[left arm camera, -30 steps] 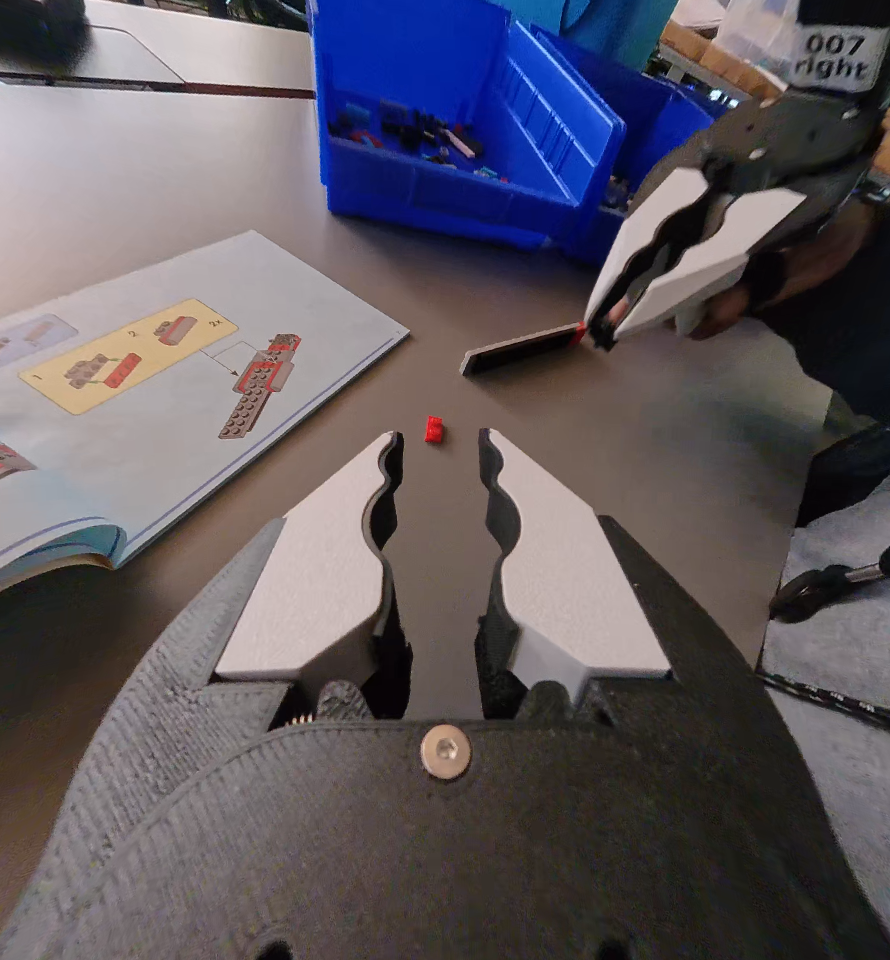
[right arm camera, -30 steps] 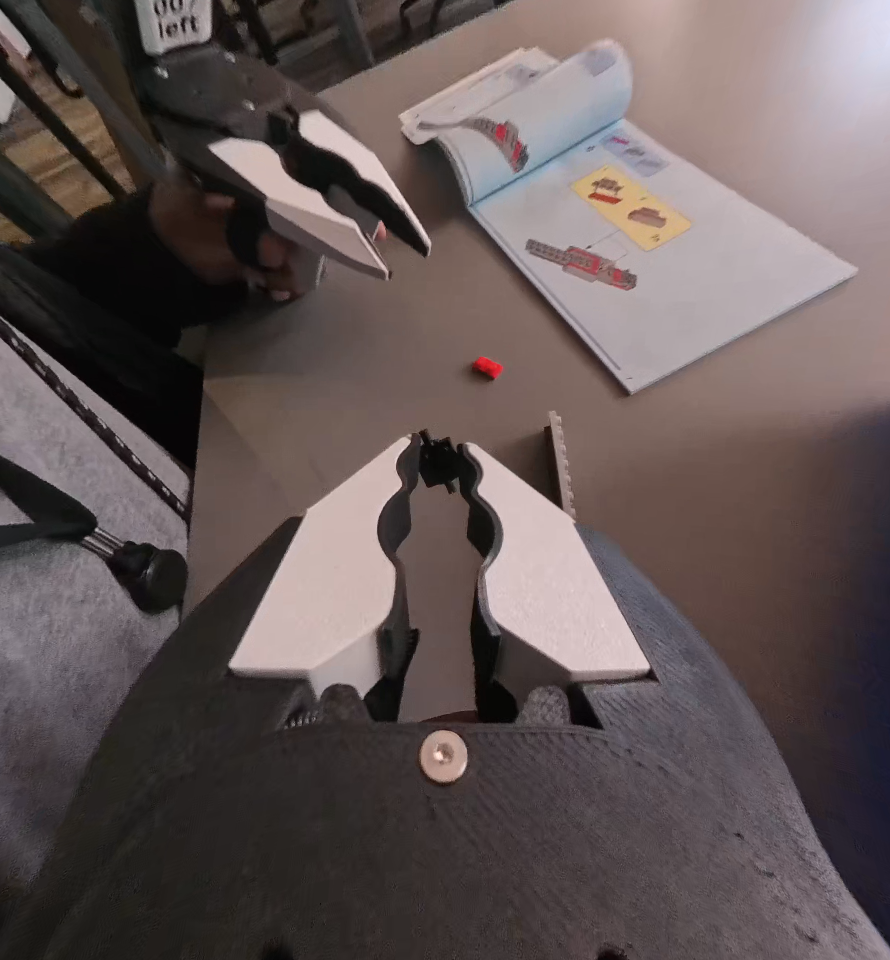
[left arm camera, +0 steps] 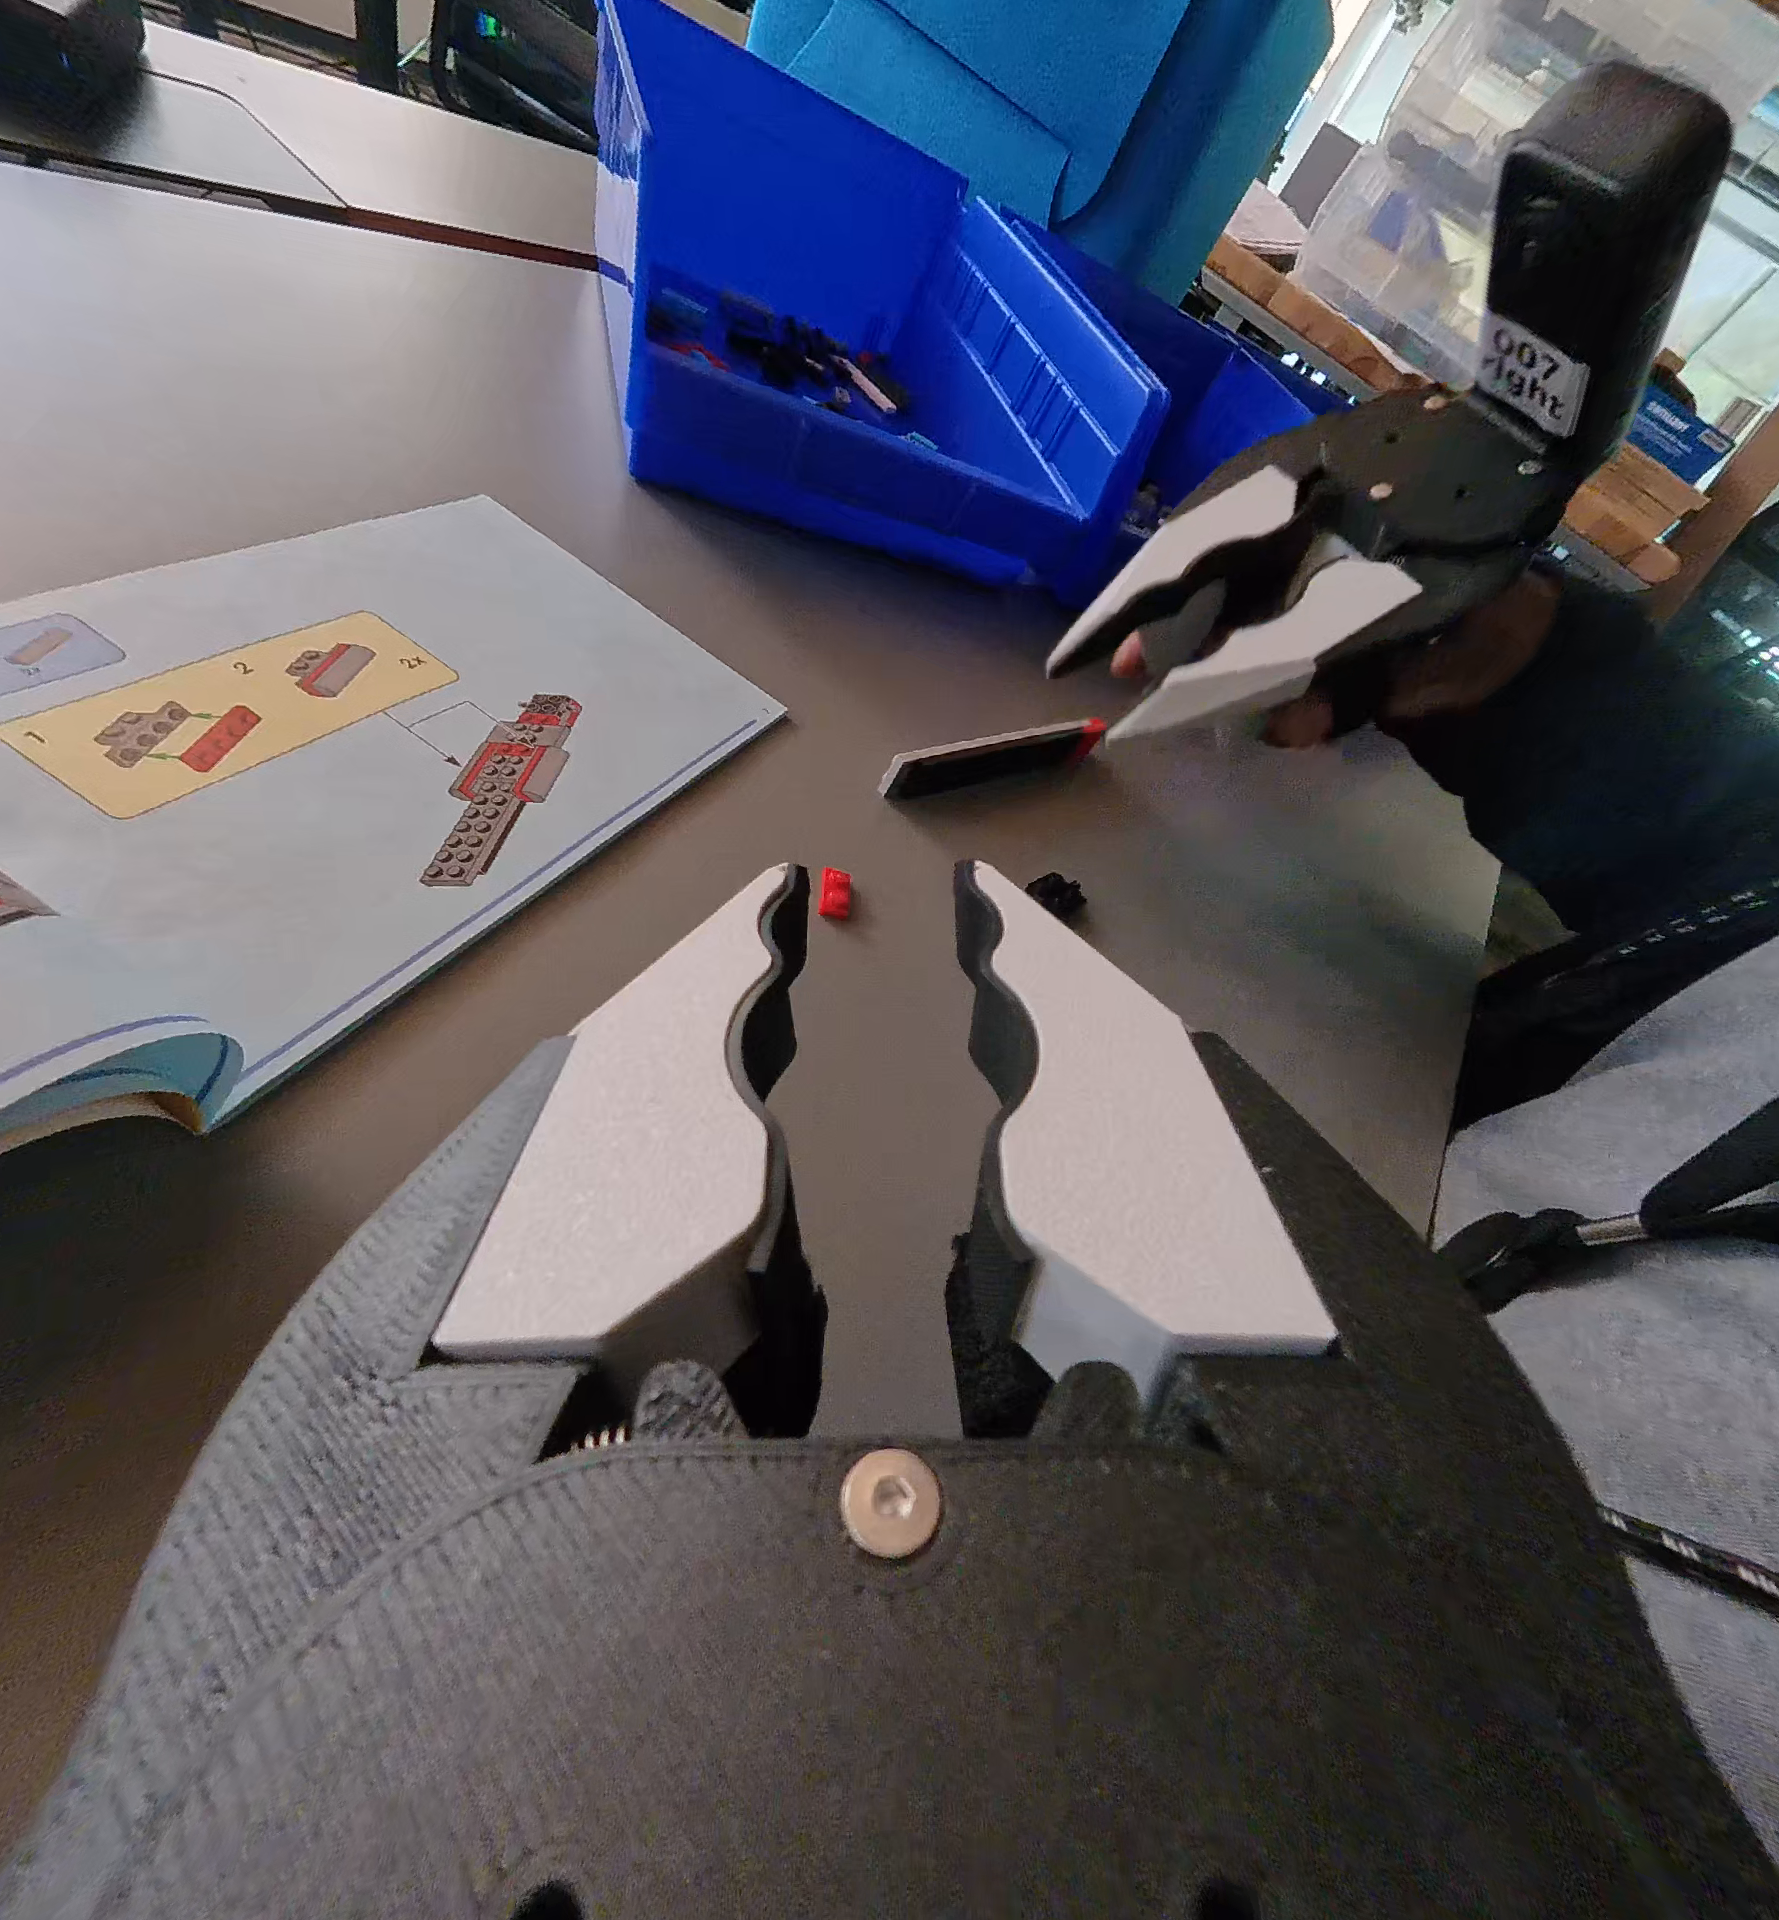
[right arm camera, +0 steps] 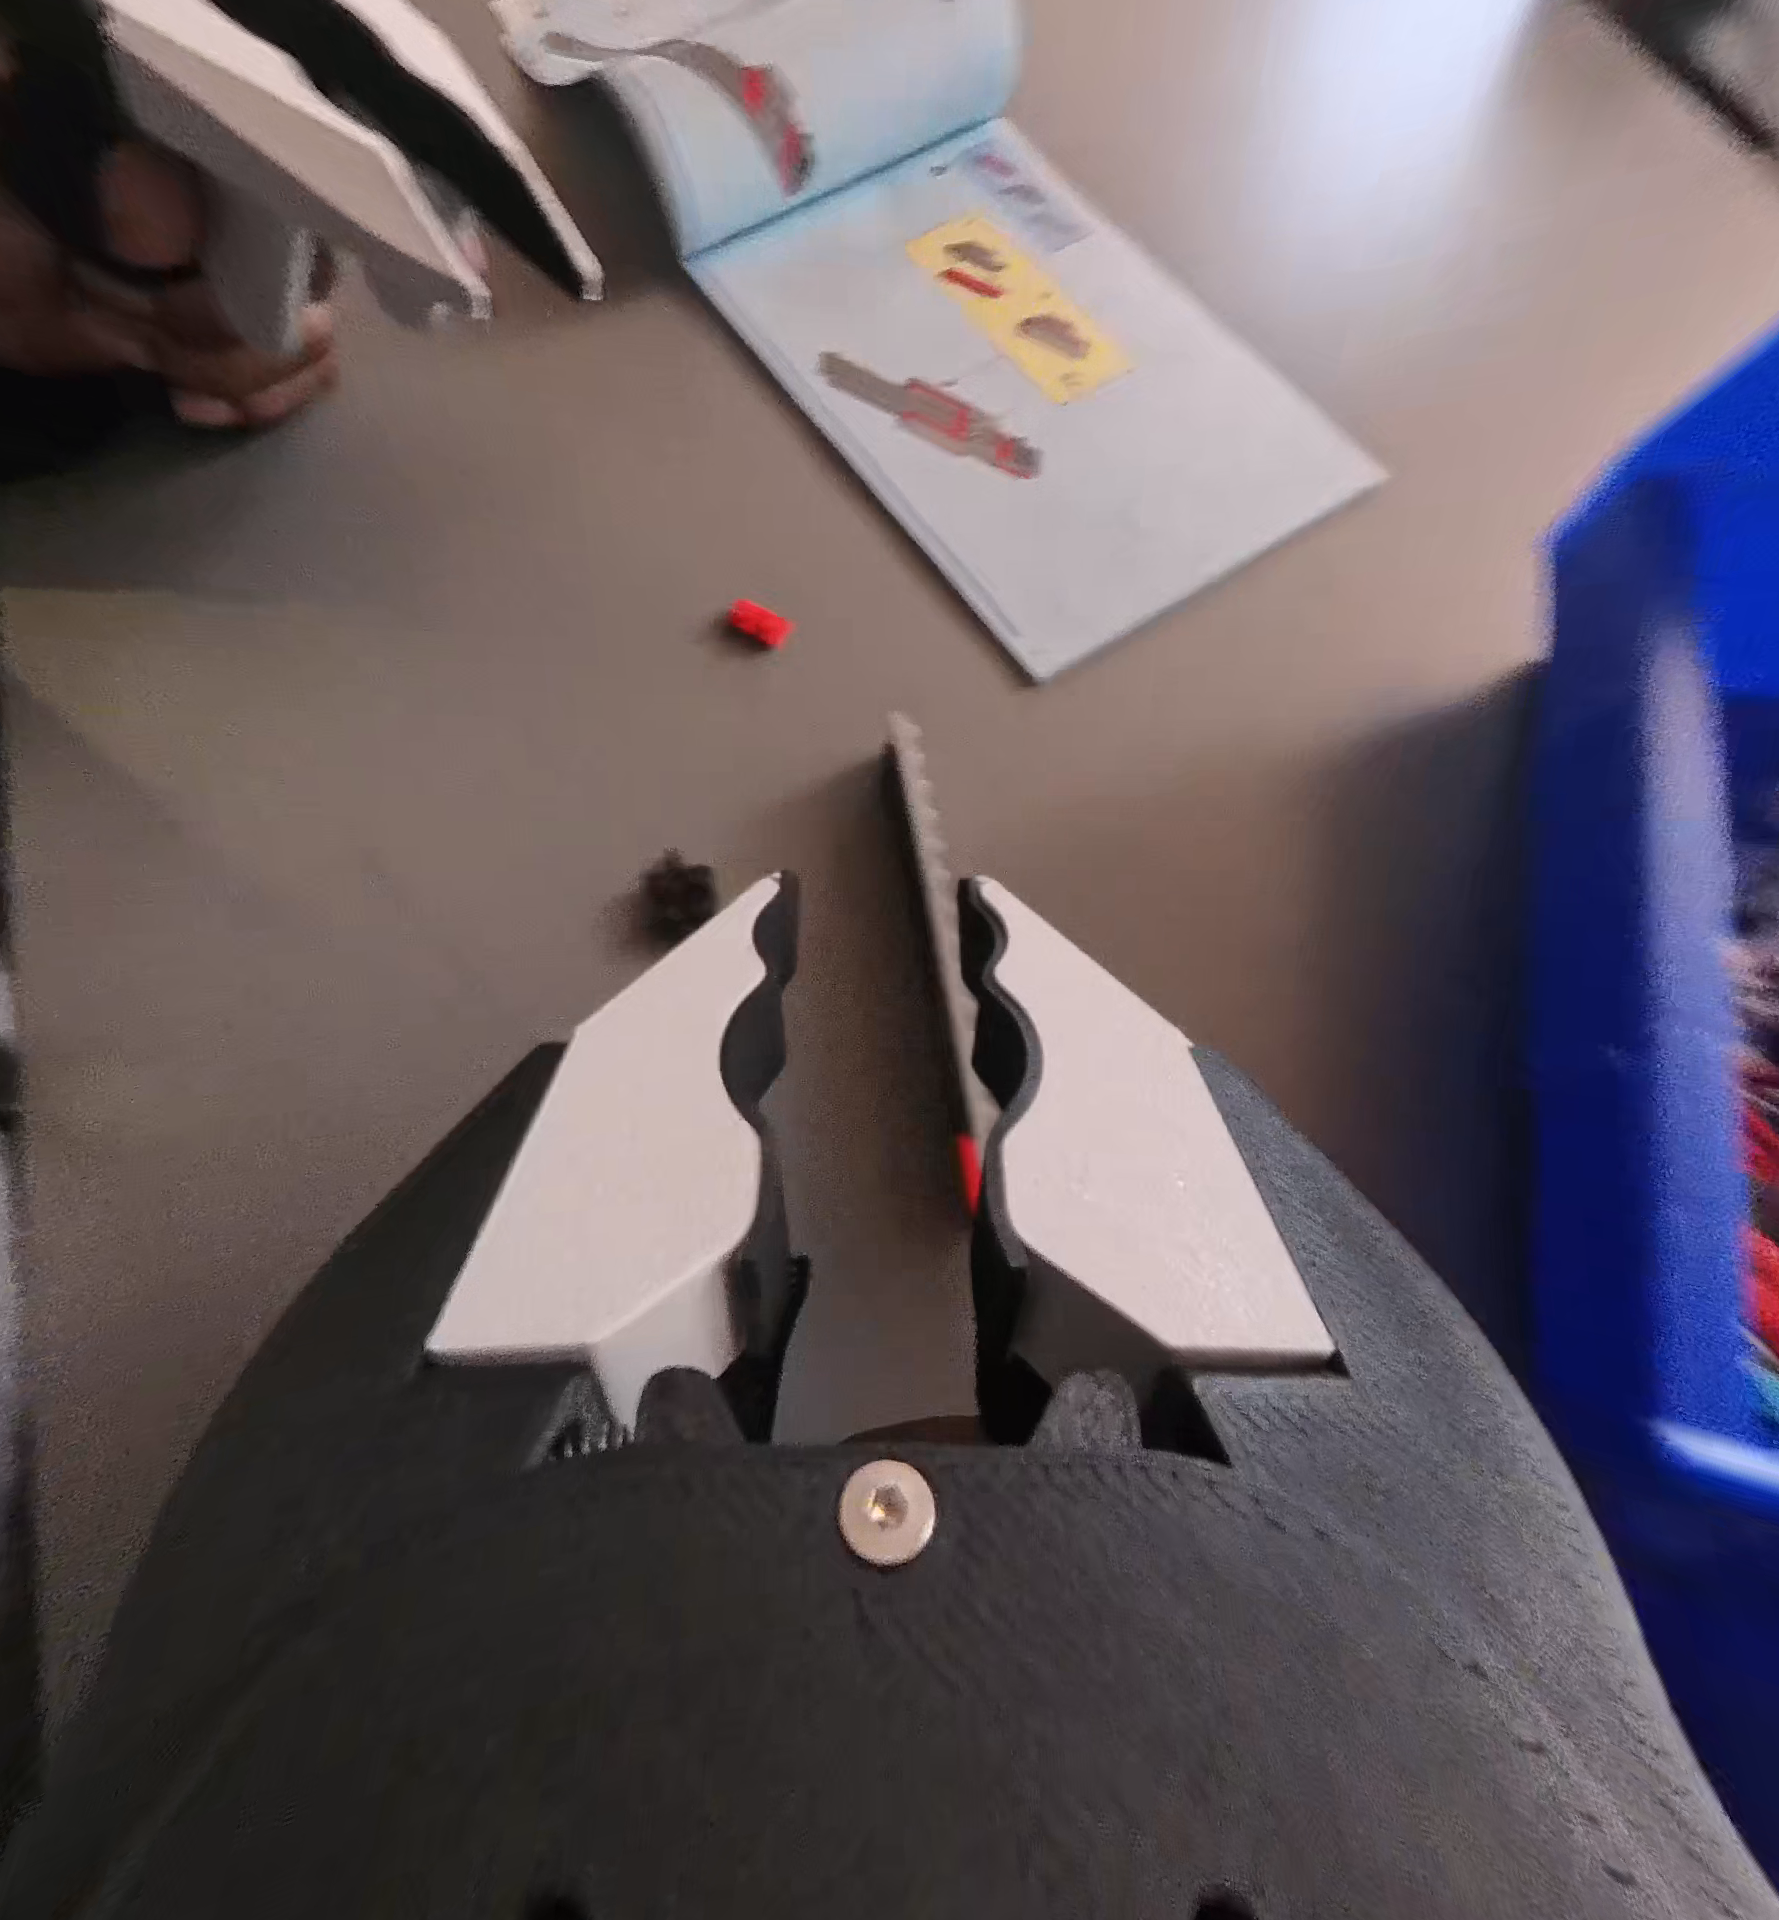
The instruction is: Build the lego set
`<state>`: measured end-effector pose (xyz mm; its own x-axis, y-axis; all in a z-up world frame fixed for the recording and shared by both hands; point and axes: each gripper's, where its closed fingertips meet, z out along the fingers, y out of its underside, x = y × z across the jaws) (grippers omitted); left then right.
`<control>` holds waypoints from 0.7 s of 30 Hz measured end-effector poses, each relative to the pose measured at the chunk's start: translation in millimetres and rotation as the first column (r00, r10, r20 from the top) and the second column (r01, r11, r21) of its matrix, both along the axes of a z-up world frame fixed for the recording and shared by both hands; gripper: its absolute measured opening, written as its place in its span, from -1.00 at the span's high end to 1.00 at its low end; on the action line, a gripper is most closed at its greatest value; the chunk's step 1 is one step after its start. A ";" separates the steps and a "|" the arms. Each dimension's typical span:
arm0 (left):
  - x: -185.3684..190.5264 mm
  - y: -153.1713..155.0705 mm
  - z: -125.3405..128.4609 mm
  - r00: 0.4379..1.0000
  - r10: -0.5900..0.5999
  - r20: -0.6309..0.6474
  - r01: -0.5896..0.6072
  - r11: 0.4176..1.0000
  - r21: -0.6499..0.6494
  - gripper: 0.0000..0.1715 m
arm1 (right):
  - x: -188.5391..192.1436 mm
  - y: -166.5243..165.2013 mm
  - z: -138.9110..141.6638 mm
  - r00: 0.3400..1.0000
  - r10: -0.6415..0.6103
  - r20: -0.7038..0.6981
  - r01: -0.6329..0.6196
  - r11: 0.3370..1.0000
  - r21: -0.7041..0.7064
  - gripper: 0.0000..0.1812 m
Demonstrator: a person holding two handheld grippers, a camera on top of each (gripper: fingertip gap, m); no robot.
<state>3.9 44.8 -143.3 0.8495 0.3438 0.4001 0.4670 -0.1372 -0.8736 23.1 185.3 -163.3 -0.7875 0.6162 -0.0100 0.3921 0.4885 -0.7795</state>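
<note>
Bring your left gripper [left arm camera: 874, 883] down squarely over the small red brick [left arm camera: 835, 891] lying on the bench [left arm camera: 241, 364] just off its left fingertip, centring it before you close; those jaws stand apart and hold nothing. Your right gripper [right arm camera: 874, 883] also has its jaws apart, empty, with the long studded plate [right arm camera: 932, 914] lying between them along the right finger. A small black piece [right arm camera: 675, 891] rests just beside its left fingertip.
</note>
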 end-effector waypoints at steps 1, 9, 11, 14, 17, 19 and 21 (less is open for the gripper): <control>0.3 0.5 -0.7 1.000 -0.001 -0.002 0.001 1.000 -0.006 0.68 | -3.8 12.0 1.5 0.999 -0.040 -0.033 0.041 0.999 0.022 0.62; 3.8 6.9 -7.9 0.999 -0.040 0.018 0.041 0.998 -0.051 0.67 | -1.1 59.3 -12.4 0.981 -0.157 -0.116 0.167 0.982 0.083 0.59; 4.7 8.9 -8.9 0.998 -0.061 0.028 0.063 0.996 -0.057 0.67 | 3.2 58.4 -17.8 0.985 -0.120 -0.125 0.132 0.987 0.089 0.59; 7.0 12.9 -9.0 0.994 -0.095 0.057 0.098 0.994 -0.054 0.67 | 7.6 55.6 -25.8 0.990 -0.068 -0.125 0.081 0.991 0.106 0.59; 10.0 19.2 -7.0 0.989 -0.127 0.071 0.130 0.991 -0.041 0.66 | 10.0 52.8 -33.5 0.992 -0.004 -0.124 0.023 0.988 0.153 0.76; 10.6 24.4 -4.2 0.986 -0.149 0.073 0.152 0.988 -0.031 0.66 | 8.3 51.4 -33.8 0.986 0.043 -0.161 -0.011 0.981 0.194 0.87; 8.1 30.4 2.0 0.983 -0.172 0.058 0.174 0.984 -0.025 0.66 | 4.3 49.6 -30.3 0.972 0.095 -0.213 -0.045 0.972 0.231 0.87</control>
<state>11.9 75.1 -141.2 0.8740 0.2057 0.4403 0.4816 -0.2457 -0.8412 27.5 234.8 -193.6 -0.7956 0.5261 0.3005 0.1810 0.6798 -0.7107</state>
